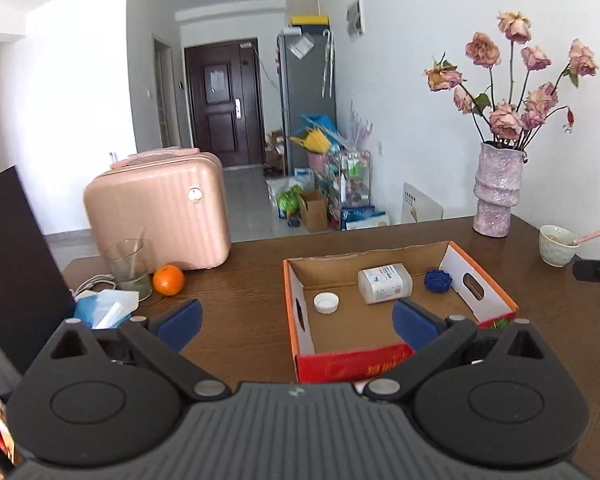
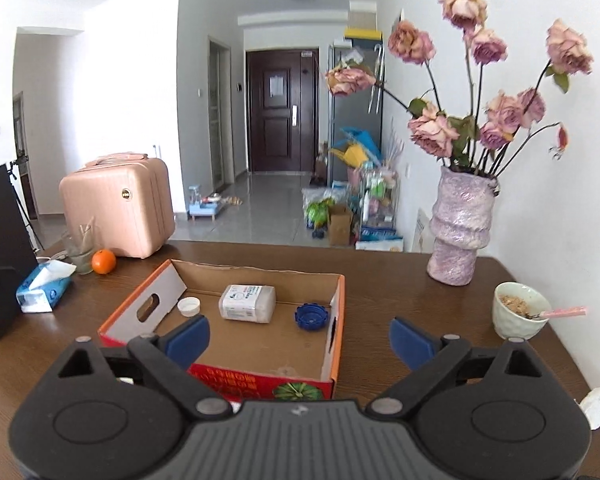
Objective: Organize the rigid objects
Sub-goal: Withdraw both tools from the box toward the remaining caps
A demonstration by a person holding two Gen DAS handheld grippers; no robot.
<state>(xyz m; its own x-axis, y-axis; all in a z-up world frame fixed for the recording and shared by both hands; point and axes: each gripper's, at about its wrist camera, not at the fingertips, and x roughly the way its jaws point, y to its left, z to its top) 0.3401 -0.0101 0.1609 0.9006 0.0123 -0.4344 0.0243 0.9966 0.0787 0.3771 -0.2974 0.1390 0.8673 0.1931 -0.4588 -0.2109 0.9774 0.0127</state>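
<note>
An open cardboard box with orange rim and red front stands on the brown table; it also shows in the right wrist view. Inside lie a white plastic bottle, a white cap and a blue lid. My left gripper is open and empty, above the box's near left side. My right gripper is open and empty, above the box's near right corner.
A pink suitcase, a glass, an orange and a tissue pack sit at the left. A vase of dried roses, a bowl with a spoon and crumpled paper sit at the right.
</note>
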